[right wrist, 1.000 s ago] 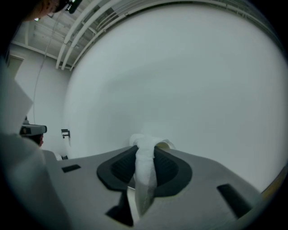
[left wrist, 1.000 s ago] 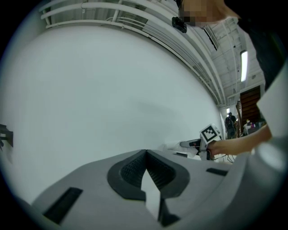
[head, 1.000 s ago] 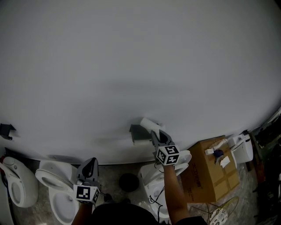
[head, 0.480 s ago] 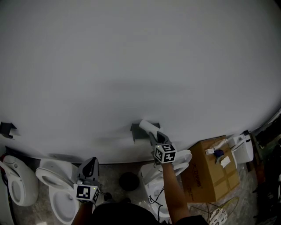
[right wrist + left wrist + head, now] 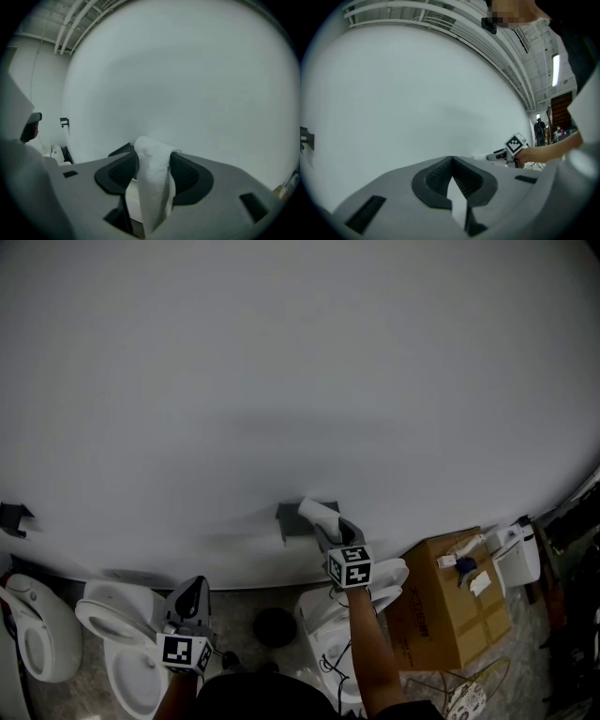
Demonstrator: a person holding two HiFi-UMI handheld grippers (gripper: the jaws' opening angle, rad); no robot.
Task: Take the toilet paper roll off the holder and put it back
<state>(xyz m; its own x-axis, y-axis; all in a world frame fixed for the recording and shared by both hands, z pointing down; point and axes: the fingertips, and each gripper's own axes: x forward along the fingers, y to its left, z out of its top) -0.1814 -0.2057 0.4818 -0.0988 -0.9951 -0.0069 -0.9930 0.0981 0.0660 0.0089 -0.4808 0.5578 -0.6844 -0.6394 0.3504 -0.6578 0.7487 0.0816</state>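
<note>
The toilet paper roll (image 5: 153,180) stands between the jaws of the right gripper (image 5: 324,527), up against the dark holder (image 5: 292,520) fixed low on the white wall (image 5: 300,381). From the head view it sits at the holder's right end. Whether its core is already threaded on the holder's arm cannot be told. The right gripper's jaws have just been easing apart, with the roll between them and both pads against its flanks, so this reads as a loosening pinch, not a free release. The left gripper (image 5: 191,596) hangs well to the left and nearer, above a toilet (image 5: 117,638), with its jaws pressed together on nothing. The roll looks light and soft. Its body is squeezed narrow where the pads bear on it, so a hard grip would likely crush the hollow core out of round and make it harder to slide on. The best hold is probably across the two curved sides at mid-length, gently, leaving the core ends clear. The paper surface should give good friction, though a loose outer sheet could unwind.
</note>
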